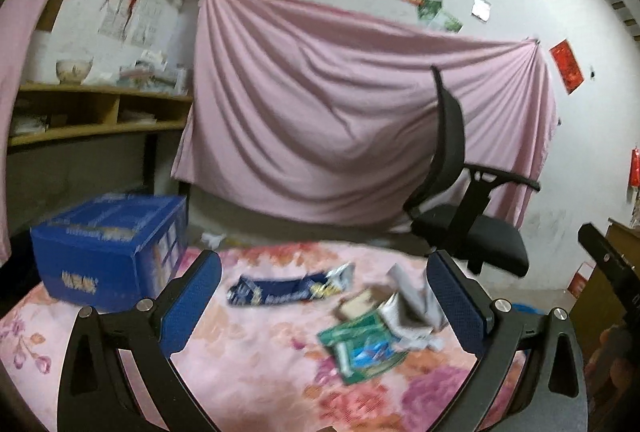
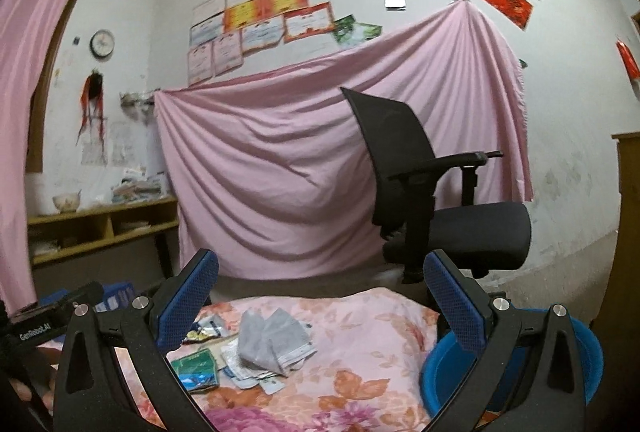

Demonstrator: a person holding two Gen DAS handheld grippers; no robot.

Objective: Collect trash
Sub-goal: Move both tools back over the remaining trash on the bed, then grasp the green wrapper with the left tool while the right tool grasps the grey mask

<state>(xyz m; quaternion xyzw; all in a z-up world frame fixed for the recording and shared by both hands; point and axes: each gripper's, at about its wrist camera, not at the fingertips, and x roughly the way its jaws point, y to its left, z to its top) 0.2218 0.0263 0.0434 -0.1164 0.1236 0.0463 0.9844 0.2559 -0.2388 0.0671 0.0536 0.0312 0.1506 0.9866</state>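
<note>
1. Low in both views, a pink floral quilted bed cover [image 1: 256, 348] spreads under the grippers; it looks like a bed, so that name stays.
2. Behind it, a large pink draped sheet [image 1: 320, 104] hangs across a white wall bearing a cluster of framed certificates [image 2: 260, 20] and a round wall clock [image 2: 102, 43]. A black mesh office chair [image 2: 420, 184] stands between the bed and the sheet, and a yellow wooden shelf unit [image 1: 92, 112] runs along the left.
3. A blue cardboard box [image 1: 112, 248] sits at the bed's far left corner; its contents cannot be made out. A round blue plastic basin [image 2: 448, 372] sits just beside the bed's right edge, mostly hidden behind the right gripper.
4. The trash lies loose on the bed cover: a dark blue snack wrapper [image 1: 280, 288], a green and blue foil packet [image 1: 364, 348] and crumpled grey paper wrappers [image 2: 272, 344] heaped next to it.
5. The left gripper [image 1: 324, 296] points slightly downward over the trash, jaws released wide with nothing between the pads.
6. The right gripper [image 2: 320, 296] points about level toward the chair, jaws likewise spread and empty. The left unit's black body shows at the lower left of the right wrist view.
</note>
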